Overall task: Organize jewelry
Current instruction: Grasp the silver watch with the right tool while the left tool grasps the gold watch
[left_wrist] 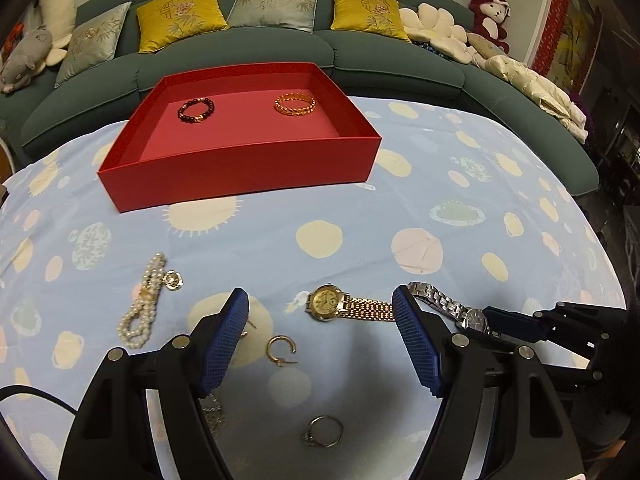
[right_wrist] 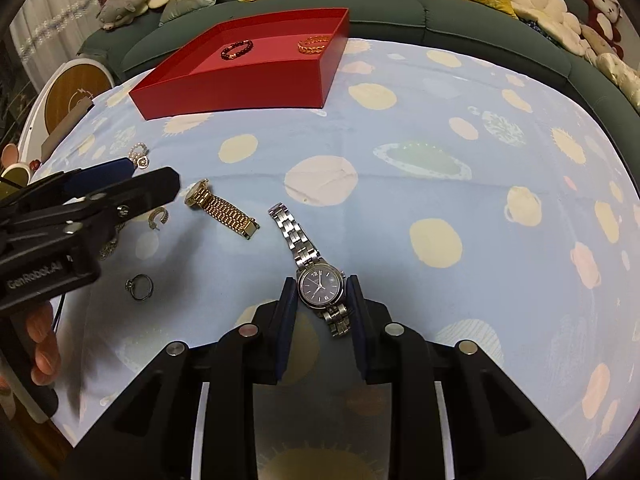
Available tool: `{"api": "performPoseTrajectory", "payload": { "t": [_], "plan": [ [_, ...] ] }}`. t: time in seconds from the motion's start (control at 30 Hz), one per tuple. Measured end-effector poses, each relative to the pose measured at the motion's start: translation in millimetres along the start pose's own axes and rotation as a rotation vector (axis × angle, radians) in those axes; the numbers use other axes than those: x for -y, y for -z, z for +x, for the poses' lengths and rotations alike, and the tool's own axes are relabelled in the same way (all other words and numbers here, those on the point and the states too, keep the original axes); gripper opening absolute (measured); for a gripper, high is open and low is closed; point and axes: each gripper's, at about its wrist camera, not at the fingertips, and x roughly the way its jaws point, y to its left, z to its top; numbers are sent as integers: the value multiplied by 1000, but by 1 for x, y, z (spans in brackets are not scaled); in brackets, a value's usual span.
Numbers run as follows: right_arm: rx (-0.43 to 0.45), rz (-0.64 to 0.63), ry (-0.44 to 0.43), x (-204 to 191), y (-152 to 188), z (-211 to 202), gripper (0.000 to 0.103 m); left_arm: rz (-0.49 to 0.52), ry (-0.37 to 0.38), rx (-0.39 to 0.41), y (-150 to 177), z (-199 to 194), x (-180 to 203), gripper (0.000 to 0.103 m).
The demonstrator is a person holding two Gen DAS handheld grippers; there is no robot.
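The step in hand appears to be picking up the silver watch (right_wrist: pixel 320 282) to carry it to the red box (left_wrist: pixel 240 176), which already holds a dark bead bracelet (left_wrist: pixel 196 111) and a gold bangle (left_wrist: pixel 295 104). The right tool (right_wrist: pixel 321 292) straddles the watch case, its blue pads (right_wrist: pixel 288 300) close on either side. Whether they already press the case or stand a hair off is hard to tell from this angle, so its grip cannot be called either way. The watch lies flat on the spotted cloth of the bench (right_wrist: pixel 440 160), strap stretched away toward the box.

The left tool (left_wrist: pixel 320 312) hovers wide apart over the cloth and holds nothing. Below and ahead of it lie a gold watch (left_wrist: pixel 326 303), a hoop earring (left_wrist: pixel 280 350), a ring (left_wrist: pixel 325 431) and, to the left, a pearl strand (left_wrist: pixel 144 304).

The next move calls for a firm pinch across the watch case, then a straight lift so the loose strap clears the cloth, and a carry over the near wall of the box to a bare patch of its floor.
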Motion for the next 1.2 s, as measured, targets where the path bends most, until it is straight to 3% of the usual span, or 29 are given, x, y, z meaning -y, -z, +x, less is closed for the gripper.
{"api": "performPoseTrajectory", "payload": {
  "t": [0.1, 0.27, 0.37, 0.43, 0.67, 0.8, 1.2],
  "plan": [
    [-1, 9, 0, 3, 3, -2, 24, 27, -28, -19, 3, 16, 6, 70],
    [-3, 11, -10, 5, 3, -2, 24, 31, -47, -20, 7, 25, 3, 54],
    [-5, 12, -11, 6, 3, -2, 24, 31, -36, -13, 7, 23, 1, 41],
    [-6, 12, -10, 6, 2, -1, 24, 31, -25, -7, 8, 22, 0, 24],
    [-5, 10, -5, 4, 4, -3, 24, 30, -5, -3, 9, 19, -1, 22],
    [4, 20, -11, 5, 2, -7, 24, 14, 12, 18, 3, 9, -5, 6],
    [80, 8, -40, -10, -12, -31, 23, -32, 73, 76, -9, -26, -16, 6]
  ]
}}
